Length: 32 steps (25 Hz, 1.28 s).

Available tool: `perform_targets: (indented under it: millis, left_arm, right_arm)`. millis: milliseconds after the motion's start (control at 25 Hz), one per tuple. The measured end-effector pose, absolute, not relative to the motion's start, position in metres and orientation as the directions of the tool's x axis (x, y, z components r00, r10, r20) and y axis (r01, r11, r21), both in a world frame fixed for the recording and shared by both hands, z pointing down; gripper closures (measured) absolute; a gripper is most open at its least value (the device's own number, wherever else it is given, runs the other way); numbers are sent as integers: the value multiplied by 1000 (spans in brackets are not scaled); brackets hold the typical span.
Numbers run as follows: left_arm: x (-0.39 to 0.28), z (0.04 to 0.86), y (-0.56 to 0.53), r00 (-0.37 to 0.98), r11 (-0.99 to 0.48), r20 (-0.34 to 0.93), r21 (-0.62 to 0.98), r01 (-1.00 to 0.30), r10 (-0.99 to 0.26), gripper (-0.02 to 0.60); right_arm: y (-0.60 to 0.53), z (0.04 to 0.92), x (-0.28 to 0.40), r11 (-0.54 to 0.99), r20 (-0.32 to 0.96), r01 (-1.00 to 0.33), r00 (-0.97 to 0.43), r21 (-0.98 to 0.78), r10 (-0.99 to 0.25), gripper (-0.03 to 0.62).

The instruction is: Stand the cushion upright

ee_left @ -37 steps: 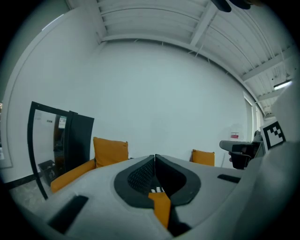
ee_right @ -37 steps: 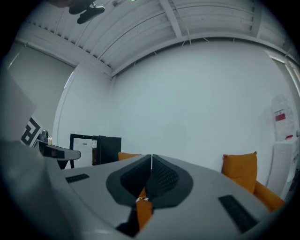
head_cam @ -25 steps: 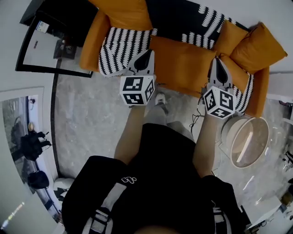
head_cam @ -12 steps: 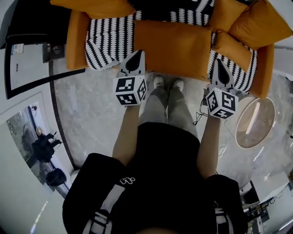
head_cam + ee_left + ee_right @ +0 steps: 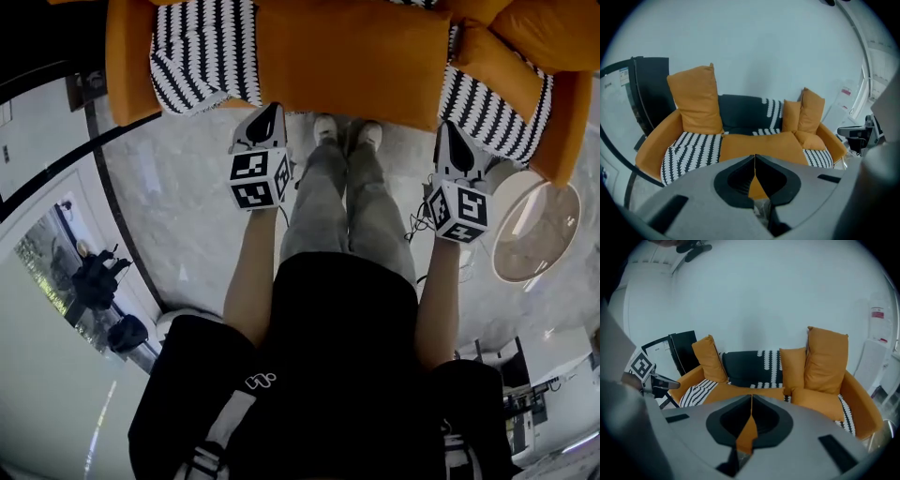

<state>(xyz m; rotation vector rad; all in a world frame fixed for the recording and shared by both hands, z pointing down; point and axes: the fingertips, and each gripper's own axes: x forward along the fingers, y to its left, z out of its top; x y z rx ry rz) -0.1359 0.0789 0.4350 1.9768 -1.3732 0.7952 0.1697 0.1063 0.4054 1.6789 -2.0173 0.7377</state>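
A large orange cushion [image 5: 352, 56] lies flat across the middle of the sofa seat, also seen in the left gripper view [image 5: 757, 144] and the right gripper view [image 5: 733, 391]. My left gripper [image 5: 265, 111] is shut and empty, held just in front of the sofa's front edge, left of that cushion. My right gripper [image 5: 449, 127] is also shut and empty, by the sofa's right front. Both jaw pairs, left [image 5: 754, 157] and right [image 5: 751, 396], point at the sofa. Other orange cushions stand upright at the back left [image 5: 696, 101] and back right [image 5: 827, 359].
The orange sofa has a black-and-white striped seat [image 5: 197, 52] and orange arms [image 5: 127, 56]. A small orange cushion [image 5: 497, 70] lies at the right end. A round glass side table [image 5: 534, 234] stands at the right. The person's legs and shoes [image 5: 342, 131] are between the grippers, with a cable [image 5: 417, 225] on the marble floor.
Both grippers have sunk, from over the sofa seat to in front of its front edge. The head view now looks further down, so the sofa sits at the top. Both jaw pairs stay shut.
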Motion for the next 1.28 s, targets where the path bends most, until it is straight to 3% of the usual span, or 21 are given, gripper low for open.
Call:
perform_targets:
  millis: [480,640,840,1160,1280]
  left_arm:
    - [-181,573,122,206,-215,893,127,-968,-399,569]
    - [-193,610,127,198,-248,912,111,-962,-360,568]
    - [-205,646,137,189,-307,936,94,-947,-297,568]
    - [-229,697,152,88,-438,971,-18,-899,-220,565]
    - [-236,707,152,32,-480,977,-75,-874,-212,481]
  right_arm:
    - [152,538,196,207,774,-976,-183,-68,-607,582]
    - [160,584,201,249,816,-967,-184,-51,-548,582]
    - [184,638,208,446,894,-893,-154,56,-421,582]
    - [199,705,232,470,939,-876,-63,110,-337,580]
    - [196,709,240,465,943,-873,-20,145,-332,580]
